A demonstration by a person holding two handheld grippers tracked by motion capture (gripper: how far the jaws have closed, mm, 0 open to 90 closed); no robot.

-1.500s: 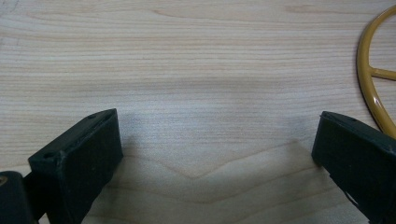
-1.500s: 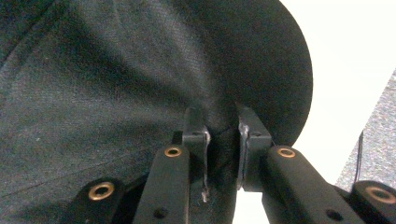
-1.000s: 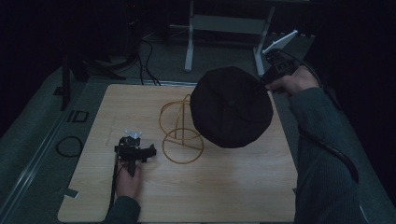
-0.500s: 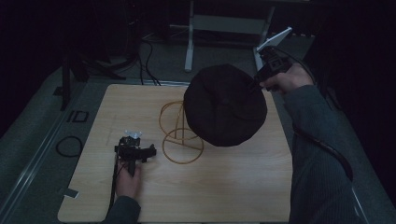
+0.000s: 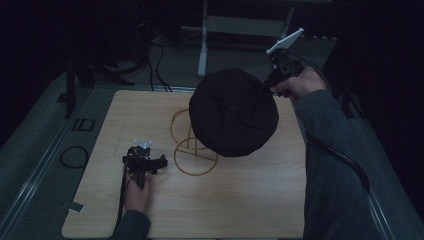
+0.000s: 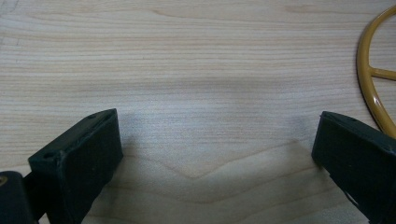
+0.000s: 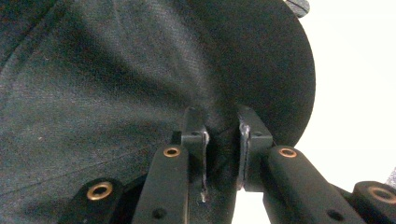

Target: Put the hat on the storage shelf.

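The tabletop carries a yellow wire stand near its middle, and the black hat hangs in the air above the stand and toward the far right corner, pinched at its rim by the right claw, whose jaws are clamped on a fold of the cloth. That thin bite is the main risk: the limp hat may slip free, or sag and catch the stand, tipping it. The left claw, jaws apart with nothing between them, rests near the left edge, too far to steady the stand
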